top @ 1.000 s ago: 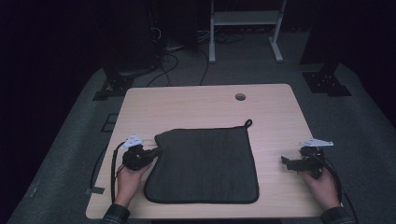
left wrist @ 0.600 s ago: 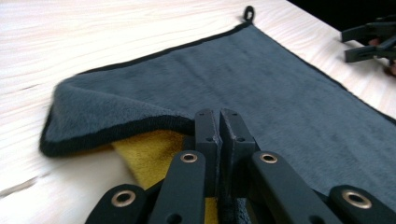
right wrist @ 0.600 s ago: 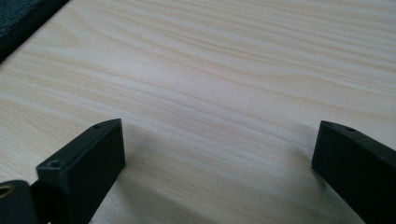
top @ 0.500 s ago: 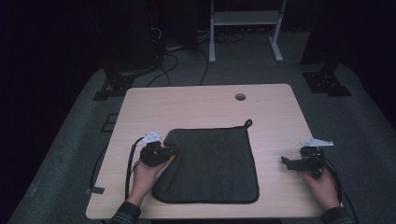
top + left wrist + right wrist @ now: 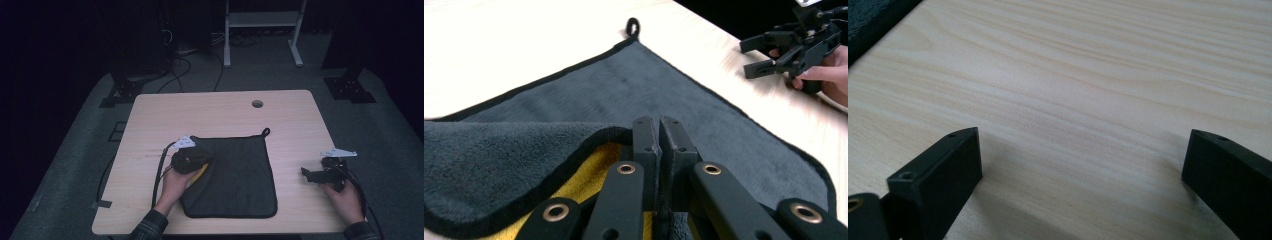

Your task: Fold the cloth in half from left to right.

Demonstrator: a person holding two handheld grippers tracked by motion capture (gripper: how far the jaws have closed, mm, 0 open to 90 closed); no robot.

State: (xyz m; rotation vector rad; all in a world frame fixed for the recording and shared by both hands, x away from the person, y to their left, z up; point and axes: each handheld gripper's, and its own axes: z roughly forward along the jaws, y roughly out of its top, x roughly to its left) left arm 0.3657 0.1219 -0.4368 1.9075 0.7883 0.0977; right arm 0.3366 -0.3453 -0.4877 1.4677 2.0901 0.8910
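The left tongs [image 5: 659,131] are clenched on the edge of the dark grey cloth [image 5: 235,175], and the pinched part is lifted and folded over, so the yellow underside [image 5: 589,172] shows beside the jaws. The cloth lies in the middle of the near half of the desk [image 5: 220,112], with its hanging loop [image 5: 265,132] at the far right corner. The right tongs [image 5: 312,173] are released, with the jaws wide apart and nothing between them, low over the bare wood to the right of the cloth and well apart from it.
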